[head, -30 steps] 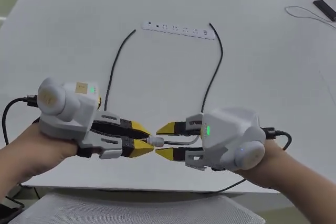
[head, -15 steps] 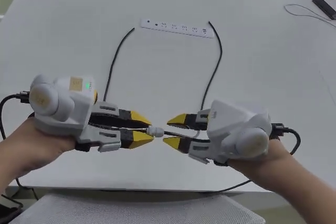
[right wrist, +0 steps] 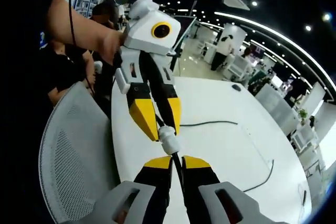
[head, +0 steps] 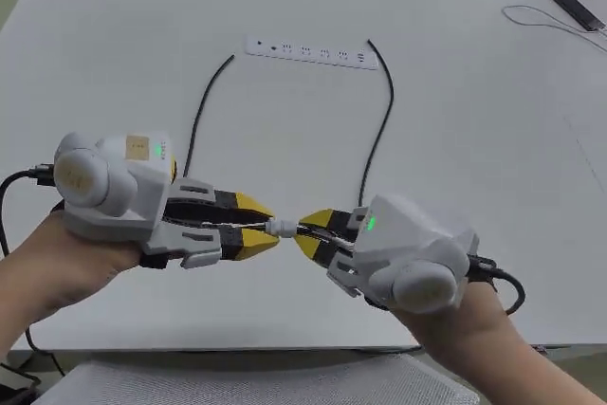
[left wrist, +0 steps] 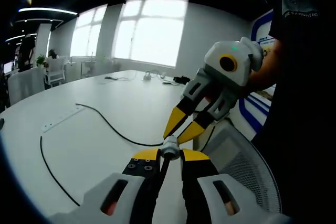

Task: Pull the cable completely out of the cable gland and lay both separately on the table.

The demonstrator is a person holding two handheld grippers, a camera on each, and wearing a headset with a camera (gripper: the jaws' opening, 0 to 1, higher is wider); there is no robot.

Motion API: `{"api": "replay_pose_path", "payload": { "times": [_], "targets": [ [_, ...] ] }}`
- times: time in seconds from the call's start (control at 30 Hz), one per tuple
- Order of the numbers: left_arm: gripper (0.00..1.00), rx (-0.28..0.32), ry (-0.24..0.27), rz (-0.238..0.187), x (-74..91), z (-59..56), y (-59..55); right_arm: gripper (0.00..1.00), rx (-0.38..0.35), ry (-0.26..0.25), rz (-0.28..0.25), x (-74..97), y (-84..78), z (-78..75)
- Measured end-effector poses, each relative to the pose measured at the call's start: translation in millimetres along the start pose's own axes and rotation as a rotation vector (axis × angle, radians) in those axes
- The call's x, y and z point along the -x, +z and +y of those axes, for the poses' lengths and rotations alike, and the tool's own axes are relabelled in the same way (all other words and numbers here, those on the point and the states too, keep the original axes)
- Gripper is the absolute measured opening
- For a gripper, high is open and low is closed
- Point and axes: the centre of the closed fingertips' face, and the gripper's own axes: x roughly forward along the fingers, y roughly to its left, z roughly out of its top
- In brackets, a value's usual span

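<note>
Over the front edge of the white table (head: 455, 139), the two tongs have drawn together again. Half a second ago a bare run of dark cable showed between them. Now the right tongs (head: 302, 232) sit almost tip to tip with the left tongs (head: 273, 229), and the right body has rolled over in the hand. I take this as a fresh, closer bite for another pull rather than progress: the cable is not out, and nothing is laid down yet.

The left tongs are clamped on the cable gland (right wrist: 169, 139). The right tongs are closed on the cable (right wrist: 177, 162) just beside it. Both parts hang in the air between the tips, clear of the table.

The cable is thin and dark, and straight over the short stretch that shows. How much of it remains inside the gland is hidden. The gland is a small, round-bodied piece of white-grey plastic, and its end pokes out past the left tips.
</note>
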Motion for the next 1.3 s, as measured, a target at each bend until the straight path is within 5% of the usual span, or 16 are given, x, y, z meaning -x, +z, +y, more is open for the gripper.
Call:
{"api": "replay_pose_path", "payload": {
  "times": [0.37, 1.3],
  "targets": [
    [0.15, 0.002, 0.000, 0.016, -3.9, -1.6, -1.2, 0.00, 0.010, -0.017, 0.013, 0.8, -4.7, 0.6],
    [0.15, 0.049, 0.038, -0.001, -4.0, 3.4, 4.3, 0.00, -0.306, -0.084, 0.039, 9.6, -40.2, -22.0]
  ]
}}
